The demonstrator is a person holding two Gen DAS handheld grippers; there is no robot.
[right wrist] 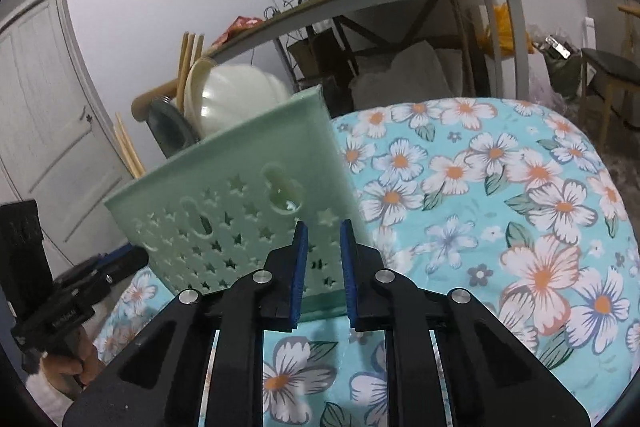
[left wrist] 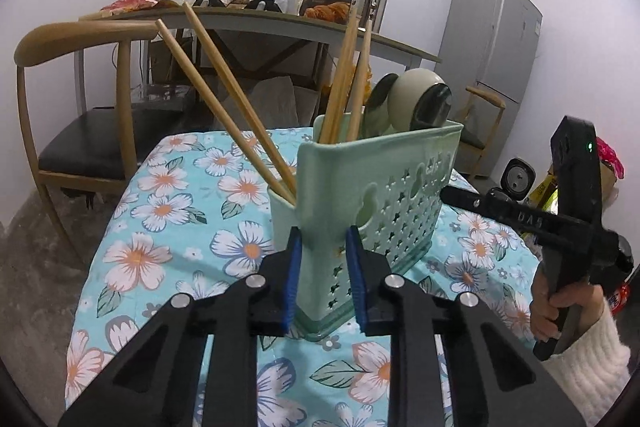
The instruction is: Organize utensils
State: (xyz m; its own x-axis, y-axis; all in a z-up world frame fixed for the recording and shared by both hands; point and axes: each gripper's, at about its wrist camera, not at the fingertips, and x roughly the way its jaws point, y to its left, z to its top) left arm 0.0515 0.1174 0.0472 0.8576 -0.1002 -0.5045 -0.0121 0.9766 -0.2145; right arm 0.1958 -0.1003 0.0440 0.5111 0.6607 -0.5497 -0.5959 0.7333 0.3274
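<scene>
A mint-green perforated utensil basket (left wrist: 384, 187) stands on the floral tablecloth (left wrist: 160, 211). It holds wooden chopsticks (left wrist: 344, 79), with two more chopsticks (left wrist: 224, 99) leaning left out of a small front pocket. A pale spoon (left wrist: 412, 95) and dark spoons sit in its back section. My left gripper (left wrist: 323, 239) has its blue pads pressed on either side of the basket's near corner. The right wrist view shows the basket (right wrist: 240, 211) from its other end, where my right gripper (right wrist: 323, 231) clamps the lower corner. A person's hand (left wrist: 560, 303) holds that tool.
A wooden chair (left wrist: 80, 99) stands left of the table. Behind is a grey table (left wrist: 280, 23) crowded with packets and a metal canister. A grey fridge (left wrist: 492, 39) is at the right, a white door (right wrist: 40, 107) on the other side. Floral cloth (right wrist: 520, 187) lies bare beside the basket.
</scene>
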